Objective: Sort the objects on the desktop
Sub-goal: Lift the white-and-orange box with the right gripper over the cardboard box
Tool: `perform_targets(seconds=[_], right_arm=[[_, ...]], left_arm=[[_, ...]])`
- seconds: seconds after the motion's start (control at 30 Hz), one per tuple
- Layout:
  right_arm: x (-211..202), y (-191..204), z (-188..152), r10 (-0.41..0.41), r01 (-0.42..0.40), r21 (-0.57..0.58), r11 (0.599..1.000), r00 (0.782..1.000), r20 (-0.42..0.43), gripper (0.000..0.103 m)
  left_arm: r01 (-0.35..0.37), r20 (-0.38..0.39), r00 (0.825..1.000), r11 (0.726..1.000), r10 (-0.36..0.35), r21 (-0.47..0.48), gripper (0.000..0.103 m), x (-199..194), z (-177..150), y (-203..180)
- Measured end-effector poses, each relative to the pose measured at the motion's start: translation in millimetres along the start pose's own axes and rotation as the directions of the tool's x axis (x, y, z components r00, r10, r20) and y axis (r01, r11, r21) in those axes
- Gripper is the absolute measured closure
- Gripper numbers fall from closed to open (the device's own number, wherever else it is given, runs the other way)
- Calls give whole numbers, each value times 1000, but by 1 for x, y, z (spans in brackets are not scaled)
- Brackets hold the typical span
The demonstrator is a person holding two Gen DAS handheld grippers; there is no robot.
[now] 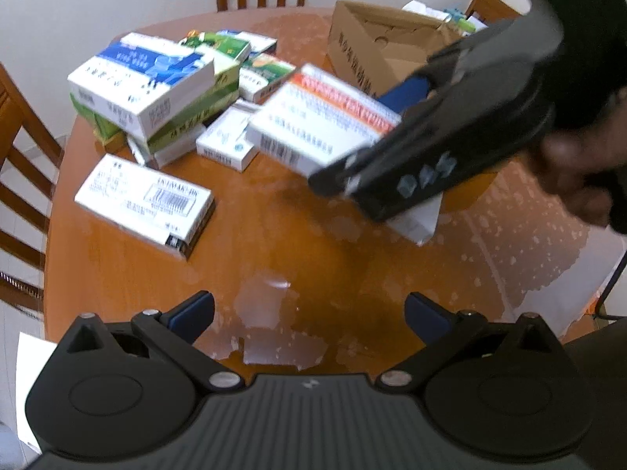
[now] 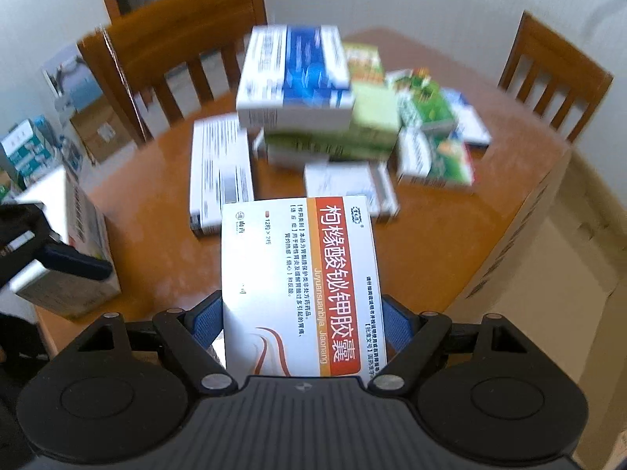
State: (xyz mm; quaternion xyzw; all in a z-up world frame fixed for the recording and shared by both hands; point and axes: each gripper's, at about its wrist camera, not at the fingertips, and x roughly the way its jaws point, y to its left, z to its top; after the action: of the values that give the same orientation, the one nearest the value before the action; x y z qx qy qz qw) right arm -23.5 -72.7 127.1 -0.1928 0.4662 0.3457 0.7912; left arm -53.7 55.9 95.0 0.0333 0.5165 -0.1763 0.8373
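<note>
Wooden bench (image 2: 156, 258) below me: my right tool (image 2: 301, 325) pinches the orange-striped medicine box (image 2: 301, 282) by its sides, lifted clear. My left tool (image 1: 309, 317) hangs spread, nothing between its pads.

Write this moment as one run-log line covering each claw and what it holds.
right claw: shut on orange-striped medicine box, off the table | left claw: open, empty | cardboard carton: open

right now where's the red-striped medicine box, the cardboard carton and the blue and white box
red-striped medicine box (image 2: 301, 286), right wrist view, white front face
cardboard carton (image 1: 364, 58), left wrist view, printed side
blue and white box (image 1: 149, 78), left wrist view, top face
</note>
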Motion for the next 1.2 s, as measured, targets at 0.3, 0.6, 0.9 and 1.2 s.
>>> perform_targets(seconds=[0.3,0.6,0.9,1.2], right_arm=[[-68,-79,20,-99,82,139,987,988,122,18],[-75,-197,-14,-235,209,358,910,971,31,18],[-27,-237,-41,-116,117,578,808,992,-39,18],[26,-225,-44,-39,93,678,729,995,-94,18]], left_arm=[[6,4,1000,998,-6,62,0,4,21,-13],[-17,-24,1000,997,19,79,0,11,36,-25],[-29,-45,998,998,32,59,0,16,44,-45],[-65,-67,995,997,67,36,0,15,42,-57]])
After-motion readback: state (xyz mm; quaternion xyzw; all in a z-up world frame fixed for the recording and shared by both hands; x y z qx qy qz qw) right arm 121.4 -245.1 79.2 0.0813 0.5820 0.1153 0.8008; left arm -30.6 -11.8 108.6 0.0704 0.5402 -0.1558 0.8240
